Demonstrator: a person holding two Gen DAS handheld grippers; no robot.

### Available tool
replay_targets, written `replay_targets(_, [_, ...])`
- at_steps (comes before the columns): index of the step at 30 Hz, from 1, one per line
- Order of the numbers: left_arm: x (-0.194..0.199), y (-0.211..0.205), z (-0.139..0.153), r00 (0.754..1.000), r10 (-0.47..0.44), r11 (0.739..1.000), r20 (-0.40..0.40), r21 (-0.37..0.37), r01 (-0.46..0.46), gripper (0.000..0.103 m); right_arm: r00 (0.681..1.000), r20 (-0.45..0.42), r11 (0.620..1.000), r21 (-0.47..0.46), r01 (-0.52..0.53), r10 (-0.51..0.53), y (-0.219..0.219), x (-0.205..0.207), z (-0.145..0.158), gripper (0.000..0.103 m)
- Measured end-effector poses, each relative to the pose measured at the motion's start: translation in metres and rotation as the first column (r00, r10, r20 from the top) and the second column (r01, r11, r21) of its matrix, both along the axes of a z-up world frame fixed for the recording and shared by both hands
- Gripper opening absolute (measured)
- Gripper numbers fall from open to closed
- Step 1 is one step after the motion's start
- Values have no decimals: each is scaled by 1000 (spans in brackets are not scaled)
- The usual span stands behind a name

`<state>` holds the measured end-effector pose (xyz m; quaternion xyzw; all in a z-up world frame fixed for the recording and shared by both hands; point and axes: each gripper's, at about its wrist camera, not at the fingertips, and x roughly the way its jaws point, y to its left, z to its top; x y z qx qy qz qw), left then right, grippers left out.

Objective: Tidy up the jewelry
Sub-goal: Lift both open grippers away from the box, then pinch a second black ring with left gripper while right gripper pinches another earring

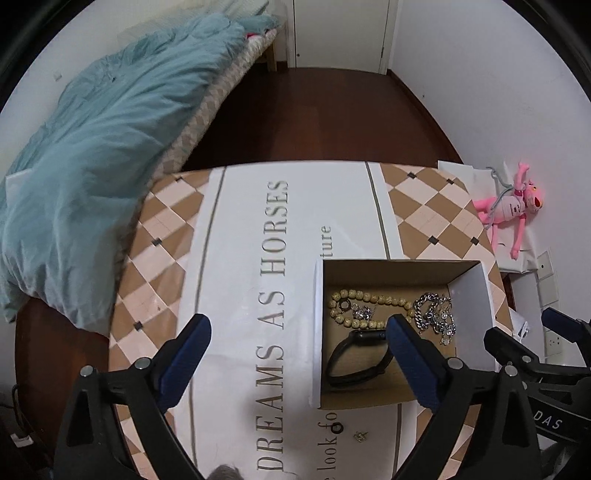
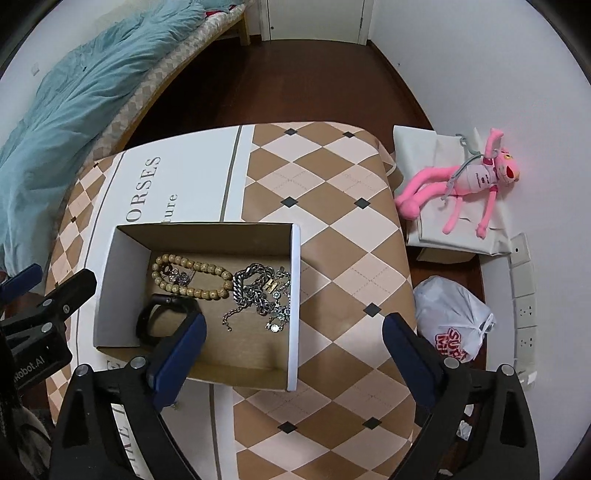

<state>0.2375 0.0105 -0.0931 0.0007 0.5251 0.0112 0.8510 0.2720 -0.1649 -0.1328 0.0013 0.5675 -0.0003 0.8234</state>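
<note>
Both grippers, left [image 1: 299,354] and right [image 2: 291,343], gape above a box [image 2: 294,295] holding beads [image 2: 192,275], chains [image 2: 258,291], and a watch [image 2: 162,319].

I see a small bedroom: white walls [image 2: 461,74], dark red-brown wood floor [image 2: 295,81], white door [image 1: 340,33] at the far end. Bed [image 1: 207,107] along the left, teal duvet [image 1: 92,155] spilling over its edge. Table cover [image 2: 332,206] is tan-and-cream checks. On the right: pink plush toy [image 2: 476,177], white plastic bag [image 2: 450,317], wall sockets [image 2: 524,314].
</note>
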Motion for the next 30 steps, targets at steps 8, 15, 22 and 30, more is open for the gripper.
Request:
replay_targets(8, [-18,9,25,998,12,1000,63,15,-13,97,998,65,999,40,11,-13,2,-24,23,97])
replay_targets(15, [-53,30,6,995,72,993,72,93,-79,97,995,94,996,87,-28,20,18,-59,19,97])
replay_targets(22, [-89,62,-67,992,116,988,-48,110,-110,97,996,27,982,171,-84,81,54,-96,-52,94])
replay_targets(30, [-109,78,-107,983,150,982,-110,131,-135,97,985,52,974,151,-170,164,99,-111,-92,75])
